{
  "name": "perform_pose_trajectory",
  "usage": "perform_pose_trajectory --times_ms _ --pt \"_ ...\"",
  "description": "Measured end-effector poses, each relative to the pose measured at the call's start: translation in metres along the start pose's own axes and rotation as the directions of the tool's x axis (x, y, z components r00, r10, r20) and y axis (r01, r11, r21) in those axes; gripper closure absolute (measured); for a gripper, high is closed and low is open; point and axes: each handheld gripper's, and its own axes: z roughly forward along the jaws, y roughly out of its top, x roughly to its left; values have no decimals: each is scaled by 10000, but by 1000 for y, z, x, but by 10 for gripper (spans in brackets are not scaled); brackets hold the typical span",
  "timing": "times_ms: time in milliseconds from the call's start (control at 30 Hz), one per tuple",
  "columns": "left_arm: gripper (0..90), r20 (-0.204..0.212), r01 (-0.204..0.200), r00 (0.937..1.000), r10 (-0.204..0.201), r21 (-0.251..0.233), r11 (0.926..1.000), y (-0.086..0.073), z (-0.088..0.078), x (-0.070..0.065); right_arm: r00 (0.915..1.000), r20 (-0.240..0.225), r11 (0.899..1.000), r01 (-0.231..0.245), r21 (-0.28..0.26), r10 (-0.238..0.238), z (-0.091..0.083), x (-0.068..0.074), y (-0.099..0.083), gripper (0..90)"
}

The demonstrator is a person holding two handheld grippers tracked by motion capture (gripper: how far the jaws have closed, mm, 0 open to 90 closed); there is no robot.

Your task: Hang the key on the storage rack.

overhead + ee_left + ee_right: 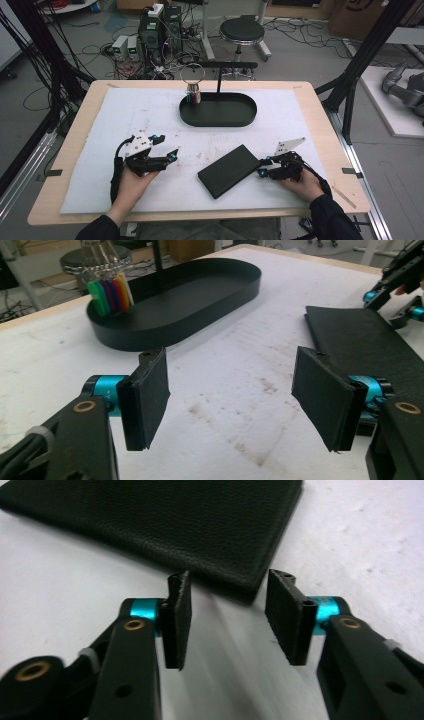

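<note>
Closing in: right gripper [262, 166] sits at the near right corner of the black leather pouch [229, 170], jaws partly open, pads either side of that corner in the right gripper view [227, 622]; nothing pinched between them, as far as the view lets me tell.
Pouch position: lying flat on the white mat [125, 115], angled, at centre-right near the person's edge; the same pouch [370, 345] shows at right in the left gripper view.
Left gripper: hovering [167, 150] over bare mat left of the pouch, well apart from it, jaws spread wide with nothing between the pads [230, 400].
Back of mat: black oval tray [218, 121], with a small metal holder [193, 95] at its left end.
Holder detail: coloured tabs [111, 296] fanned at its foot, green through yellow.
Hands: each wrapped round its own gripper body, sleeves dark.
</note>
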Motion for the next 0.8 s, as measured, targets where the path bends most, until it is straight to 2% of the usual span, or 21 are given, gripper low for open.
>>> perform_pose_trajectory --times_ms 33,133,267,400,500,667,733,767,800 --pt "310 67 -27 10000 27 32 10000 0 1 -2 9999 102 10000 33 16 -33 0 0 0 618" --pt "311 276 -138 9995 137 44 9999 2 4 -7 9999 0 9999 -150 29 150 -2 -3 0 686" --pt "310 564 -329 9979 324 74 9994 3 7 -14 9999 -56 9999 -96 -81 95 -4 -3 0 757" --pt "311 1059 -531 9929 532 -38 9986 5 9 -20 9989 -342 9991 -320 -291 310 -7 -3 1 802" --pt "312 1396 -819 9867 834 -164 9965 6 9 -25 9971 -449 9971 -638 -413 620 -10 -3 4 808" --pt "321 1932 -1552 9684 1578 -290 9875 8 12 -40 9902 -418 9896 -1355 -476 1335 -7 2 12 822" --pt "327 2188 -1837 9580 1856 -293 9825 8 13 -46 9841 -444 9832 -1742 -549 1719 -7 5 17 846" --pt "330 2335 -2032 9509 2033 -251 9788 8 14 -51 9821 -473 9803 -1855 -682 1826 -7 5 19 900" --pt "336 2439 -2298 9428 2273 -187 9731 8 15 -54 9770 -573 9720 -2105 -1044 2055 -9 6 20 900"
